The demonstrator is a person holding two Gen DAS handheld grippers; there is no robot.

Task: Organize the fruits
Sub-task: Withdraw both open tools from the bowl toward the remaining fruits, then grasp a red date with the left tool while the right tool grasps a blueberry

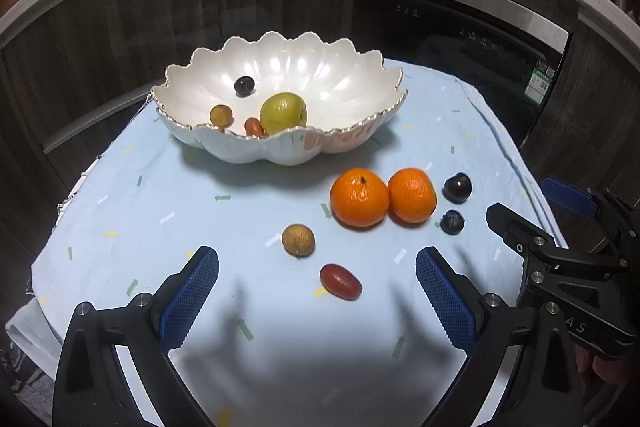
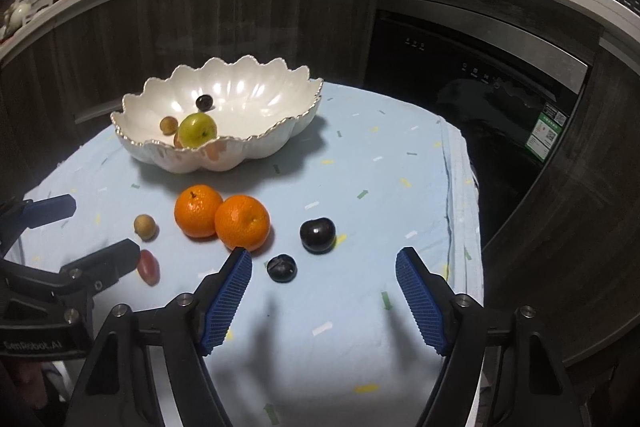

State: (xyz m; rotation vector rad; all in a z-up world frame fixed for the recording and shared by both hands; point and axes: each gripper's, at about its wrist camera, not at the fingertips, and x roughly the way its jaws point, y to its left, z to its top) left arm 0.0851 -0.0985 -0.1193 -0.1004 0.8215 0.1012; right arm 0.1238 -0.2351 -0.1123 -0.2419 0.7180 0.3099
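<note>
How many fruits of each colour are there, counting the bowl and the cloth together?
Orange: 2
Dark purple: 3
Tan-brown: 2
Red oval: 2
Yellow-green: 1
Total: 10

Ahead of my left claw (image 1: 317,263) lie a red grape (image 1: 341,281) and tan longan (image 1: 298,239); two oranges (image 1: 359,197) touch beyond.

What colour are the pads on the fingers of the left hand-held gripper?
Blue, with a fine grid texture, on the pads; the left wrist view shows it best.
</note>
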